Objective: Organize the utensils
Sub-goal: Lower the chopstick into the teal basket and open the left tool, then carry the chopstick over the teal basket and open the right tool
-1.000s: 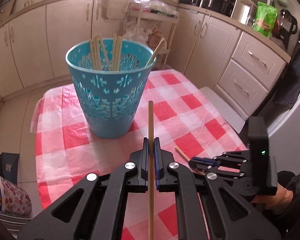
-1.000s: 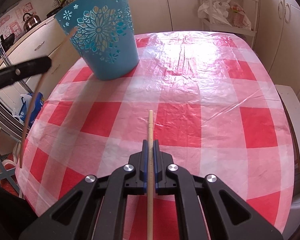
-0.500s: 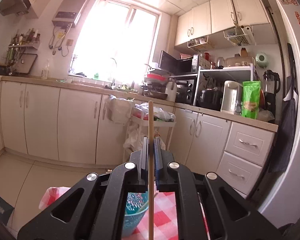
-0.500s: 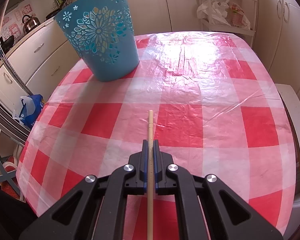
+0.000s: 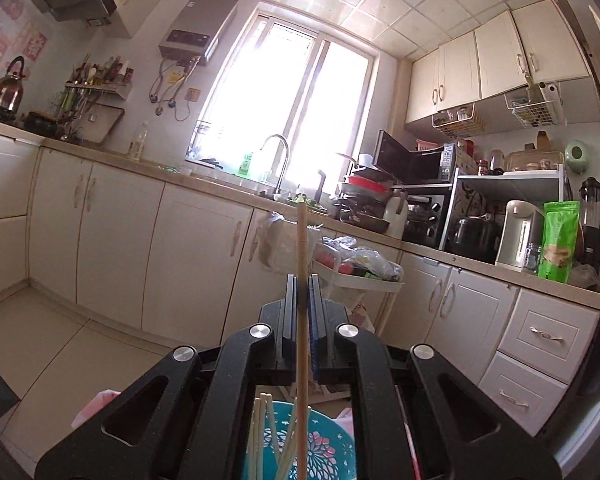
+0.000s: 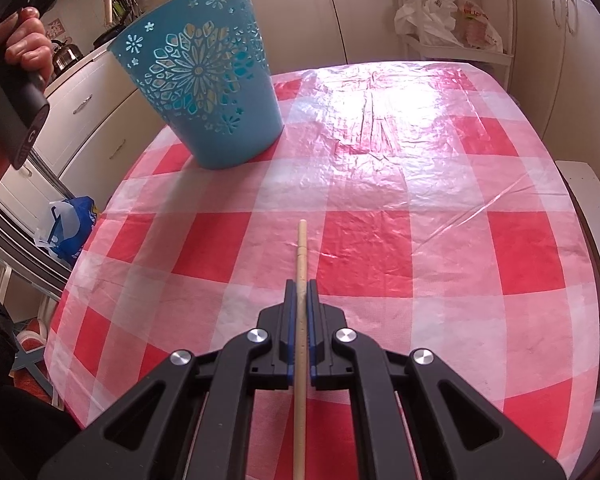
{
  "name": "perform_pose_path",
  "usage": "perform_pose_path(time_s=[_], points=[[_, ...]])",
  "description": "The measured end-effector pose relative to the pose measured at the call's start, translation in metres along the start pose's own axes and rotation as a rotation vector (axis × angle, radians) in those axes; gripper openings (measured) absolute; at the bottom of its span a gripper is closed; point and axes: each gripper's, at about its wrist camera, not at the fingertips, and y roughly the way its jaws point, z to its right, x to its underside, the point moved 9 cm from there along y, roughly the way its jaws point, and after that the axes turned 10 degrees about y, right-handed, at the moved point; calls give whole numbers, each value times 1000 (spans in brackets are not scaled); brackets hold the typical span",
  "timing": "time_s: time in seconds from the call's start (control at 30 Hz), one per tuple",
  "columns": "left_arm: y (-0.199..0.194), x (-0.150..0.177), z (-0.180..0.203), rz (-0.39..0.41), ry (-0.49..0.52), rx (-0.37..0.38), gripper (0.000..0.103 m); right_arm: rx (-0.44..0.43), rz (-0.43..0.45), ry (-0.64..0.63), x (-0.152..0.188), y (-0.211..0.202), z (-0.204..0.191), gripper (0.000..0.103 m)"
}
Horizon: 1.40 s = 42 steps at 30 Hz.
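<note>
The left claw [image 5: 302, 280] clamps a smooth round wooden chopstick [image 5: 302, 248] upright, its lower end over the perforated turquoise plastic basket [image 5: 328, 446], which holds more chopsticks [image 5: 260, 424]. The right claw [image 6: 301, 286] grips a second chopstick [image 6: 301, 248] above the table's glossy, crinkled red-and-white checked cloth [image 6: 420, 220], well apart from the basket.

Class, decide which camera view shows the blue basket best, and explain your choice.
The right wrist view: the blue basket stands whole on the checked tablecloth, cut-out pattern clear. The left wrist view catches only part of its inside, with chopsticks, behind the left gripper.
</note>
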Motion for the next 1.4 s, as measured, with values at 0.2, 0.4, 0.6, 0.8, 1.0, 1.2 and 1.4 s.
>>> perform_pose_path(time_s=[0.2, 0.4, 0.6, 0.8, 1.0, 1.2, 1.4], points=[[14, 25, 3, -58, 51, -16, 5, -11, 12, 11, -5, -1, -1, 6], [18, 58, 13, -173, 144, -24, 5, -29, 35, 16, -8, -8, -8, 6], [9, 82, 12, -303, 197, -36, 8, -69, 84, 75, -18, -22, -4, 6], [-12, 80, 12, -340, 202, -60, 40, -144, 204, 85, -35, -53, -15, 6], [-53, 63, -12, -315, 33, -134, 63, -236, 354, 94, -59, -99, -31, 6], [-82, 63, -45, -316, -98, -251, 69, -316, 493, 86, -105, -141, -59, 6], [-84, 63, -63, -324, -114, -299, 72, -377, 627, 63, -167, -168, -98, 6]])
